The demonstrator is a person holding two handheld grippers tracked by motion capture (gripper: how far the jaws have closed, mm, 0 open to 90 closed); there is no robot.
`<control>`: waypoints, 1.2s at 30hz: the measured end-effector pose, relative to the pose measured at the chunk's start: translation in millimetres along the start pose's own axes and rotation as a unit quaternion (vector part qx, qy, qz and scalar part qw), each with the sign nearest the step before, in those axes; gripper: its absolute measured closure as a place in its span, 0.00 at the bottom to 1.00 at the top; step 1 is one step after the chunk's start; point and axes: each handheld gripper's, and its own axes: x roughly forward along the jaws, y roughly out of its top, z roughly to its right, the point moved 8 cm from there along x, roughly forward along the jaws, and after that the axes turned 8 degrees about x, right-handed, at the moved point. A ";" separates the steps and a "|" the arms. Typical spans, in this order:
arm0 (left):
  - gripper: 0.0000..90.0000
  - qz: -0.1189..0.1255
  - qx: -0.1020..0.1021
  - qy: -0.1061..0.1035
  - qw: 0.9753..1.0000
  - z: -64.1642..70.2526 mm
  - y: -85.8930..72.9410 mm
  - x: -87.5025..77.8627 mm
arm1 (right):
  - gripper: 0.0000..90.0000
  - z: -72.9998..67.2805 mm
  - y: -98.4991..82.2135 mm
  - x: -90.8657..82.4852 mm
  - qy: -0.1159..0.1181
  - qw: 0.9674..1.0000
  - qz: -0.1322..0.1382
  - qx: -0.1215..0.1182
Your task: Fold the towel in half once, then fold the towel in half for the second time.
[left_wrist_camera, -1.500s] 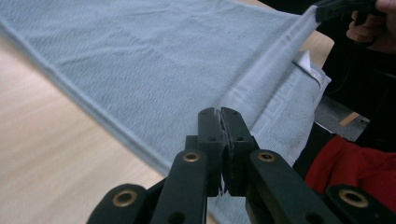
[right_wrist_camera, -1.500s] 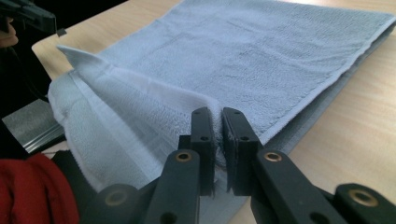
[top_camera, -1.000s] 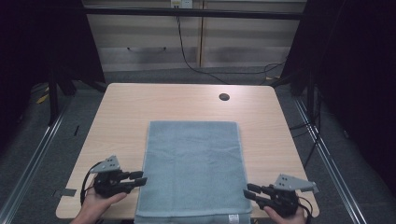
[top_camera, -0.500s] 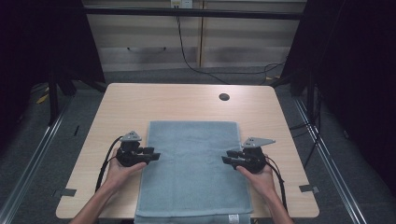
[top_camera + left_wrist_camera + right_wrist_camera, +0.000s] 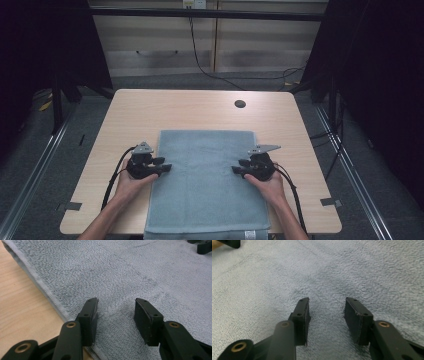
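Nearest me, the grey towel point(image 5: 202, 185) lies flat on the desk point(image 5: 190, 110), its near edge hanging over. My left tongs point(image 5: 161, 165) sit at its nine o'clock edge, my right tongs point(image 5: 239, 167) at three o'clock; both jaws have just been opening, gaping over terry, gripping nothing.

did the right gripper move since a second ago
Yes. In the high view the right gripper has gone from the table's near right corner, beside the towel, up and inward onto its right edge. Its jaws have just been opening, nothing between them.
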 end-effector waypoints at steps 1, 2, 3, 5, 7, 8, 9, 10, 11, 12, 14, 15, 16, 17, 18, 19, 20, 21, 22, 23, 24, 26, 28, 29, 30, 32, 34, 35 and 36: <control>0.60 0.002 0.002 0.001 1.000 1.6 -1.2 -1.0 | 0.61 -3.1 -1.4 -0.2 -0.003 1.000 -0.001 -0.007; 0.60 0.002 0.003 -0.001 1.000 3.9 -2.6 -2.3 | 0.61 -6.0 -3.4 -1.3 -0.008 1.000 -0.004 -0.014; 0.61 0.001 0.008 -0.001 1.000 6.0 -3.5 -3.5 | 0.61 -8.0 -5.5 -2.5 -0.008 1.000 -0.004 -0.017; 0.61 -0.004 0.012 -0.007 1.000 11.2 -6.7 -6.9 | 0.62 -11.3 -9.7 -6.3 0.002 1.000 -0.010 -0.014; 0.61 -0.002 0.016 -0.011 1.000 15.8 -9.2 -9.4 | 0.62 -13.1 -13.7 -10.0 0.007 1.000 -0.013 -0.013; 0.61 -0.002 0.019 -0.010 1.000 17.3 -10.3 -10.6 | 0.62 -14.3 -15.1 -11.1 0.006 1.000 -0.013 -0.013; 0.61 -0.002 0.020 -0.012 1.000 19.7 -11.1 -11.3 | 0.62 -15.0 -16.2 -11.8 0.005 1.000 -0.014 -0.021; 0.61 -0.004 0.026 -0.008 1.000 21.2 -11.8 -11.9 | 0.62 -16.3 -17.3 -12.3 0.003 1.000 -0.014 -0.026; 0.61 -0.007 0.032 -0.007 0.999 22.7 -12.2 -12.3 | 0.62 -17.0 -18.2 -12.5 -0.003 0.999 -0.014 -0.037; 0.61 -0.007 0.028 -0.010 1.000 23.6 -12.6 -12.9 | 0.62 -17.7 -18.7 -12.4 -0.004 0.999 -0.013 -0.044; 0.61 -0.002 0.016 -0.013 1.000 25.1 -14.5 -15.2 | 0.62 -19.1 -20.0 -13.6 -0.002 0.999 -0.015 -0.041; 0.61 0.000 0.017 -0.012 1.000 26.4 -15.7 -16.4 | 0.62 -20.0 -21.3 -14.8 0.001 0.999 -0.017 -0.039; 0.61 -0.001 0.020 -0.012 1.000 29.1 -16.8 -17.3 | 0.62 -21.2 -22.8 -15.8 0.001 0.999 -0.014 -0.040; 0.61 -0.004 0.023 -0.015 1.000 31.9 -17.7 -18.6 | 0.62 -22.9 -24.8 -17.2 -0.002 0.999 -0.016 -0.042; 0.61 -0.008 0.023 -0.021 0.999 34.2 -19.2 -20.9 | 0.62 -24.8 -26.2 -18.3 -0.003 0.999 -0.017 -0.046; 0.61 -0.007 0.021 -0.025 0.999 36.0 -20.7 -23.0 | 0.62 -26.8 -27.9 -19.7 -0.001 0.999 -0.020 -0.049; 0.61 -0.003 0.017 -0.030 0.999 38.0 -22.8 -25.0 | 0.62 -28.4 -29.5 -21.0 -0.004 0.998 -0.023 -0.052; 0.61 0.005 0.010 -0.030 0.999 39.9 -24.5 -26.5 | 0.62 -30.4 -31.4 -22.1 -0.005 0.998 -0.026 -0.055; 0.61 0.006 0.007 -0.033 0.999 41.9 -26.0 -28.1 | 0.62 -31.5 -32.3 -22.7 -0.004 0.998 -0.025 -0.057; 0.61 0.001 0.008 -0.033 0.999 43.4 -26.6 -29.4 | 0.62 -32.1 -33.3 -23.6 -0.002 0.998 -0.026 -0.056; 0.61 -0.003 0.010 -0.035 0.999 45.5 -26.8 -30.0 | 0.62 -33.4 -34.3 -24.5 0.001 0.998 -0.029 -0.051; 0.61 -0.008 0.015 -0.037 0.999 49.4 -28.3 -32.0 | 0.62 -36.5 -36.7 -26.6 0.005 0.998 -0.032 -0.054; 0.61 -0.012 0.017 -0.042 0.999 53.3 -29.2 -33.5 | 0.62 -40.0 -41.0 -30.3 0.009 0.998 -0.036 -0.056; 0.60 -0.013 0.018 -0.045 0.999 56.0 -30.3 -34.9 | 0.62 -42.3 -43.8 -32.6 0.012 0.998 -0.038 -0.057; 0.60 -0.014 0.017 -0.046 0.999 59.1 -32.3 -37.1 | 0.62 -44.1 -46.5 -35.0 0.015 0.998 -0.039 -0.055; 0.60 -0.017 0.010 -0.048 0.999 65.0 -34.5 -40.4 | 0.62 -47.5 -51.6 -39.1 0.023 0.998 -0.037 -0.052; 0.57 -0.023 0.020 -0.049 0.998 72.4 -37.6 -44.2 | 0.62 -51.0 -56.0 -42.6 0.030 0.998 -0.036 -0.047; 0.56 -0.026 0.021 -0.053 0.998 75.6 -39.2 -46.2 | 0.62 -53.0 -57.8 -44.0 0.032 0.998 -0.037 -0.046; 0.56 -0.028 0.021 -0.059 0.998 78.0 -40.6 -48.2 | 0.62 -55.7 -60.0 -45.7 0.035 0.998 -0.041 -0.045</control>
